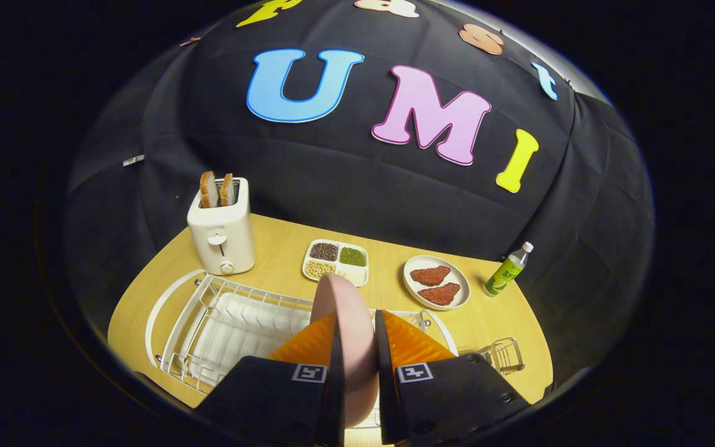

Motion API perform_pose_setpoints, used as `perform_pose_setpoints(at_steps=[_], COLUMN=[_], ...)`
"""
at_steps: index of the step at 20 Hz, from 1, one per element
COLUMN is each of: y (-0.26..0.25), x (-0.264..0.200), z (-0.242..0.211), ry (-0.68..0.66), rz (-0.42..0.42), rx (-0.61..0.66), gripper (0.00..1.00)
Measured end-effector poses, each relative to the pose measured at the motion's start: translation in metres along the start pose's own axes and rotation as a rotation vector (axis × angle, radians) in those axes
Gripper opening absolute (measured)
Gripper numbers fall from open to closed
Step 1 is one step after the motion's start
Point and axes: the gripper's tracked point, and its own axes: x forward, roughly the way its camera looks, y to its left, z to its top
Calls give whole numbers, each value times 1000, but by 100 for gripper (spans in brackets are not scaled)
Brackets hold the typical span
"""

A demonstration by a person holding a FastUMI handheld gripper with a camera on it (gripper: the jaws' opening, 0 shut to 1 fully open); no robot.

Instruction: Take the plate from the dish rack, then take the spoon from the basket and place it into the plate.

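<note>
Gripper [355,347] clamped on pink plate [346,310], held edge-on between fingers above white dish rack [221,323], likely to clear rack wires. Small wire basket [506,355] sits near right; spoon not discernible.

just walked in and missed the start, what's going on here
A person's hand-held gripper is shut on a pink plate, held on edge between the two fingers above the white dish rack on the wooden table. A small wire basket sits just right of the rack; I cannot make out the spoon in it. Beyond the fingers stand a toaster with bread, a divided tray of grains, a plate with two red pieces and a bottle.
</note>
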Motion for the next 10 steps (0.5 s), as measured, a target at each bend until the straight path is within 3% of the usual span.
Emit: perform_pose_setpoints(at_steps=[10], y=[-28], x=[-4], z=[-5], ry=[-12], rz=[-7], rx=[-1], gripper=[21])
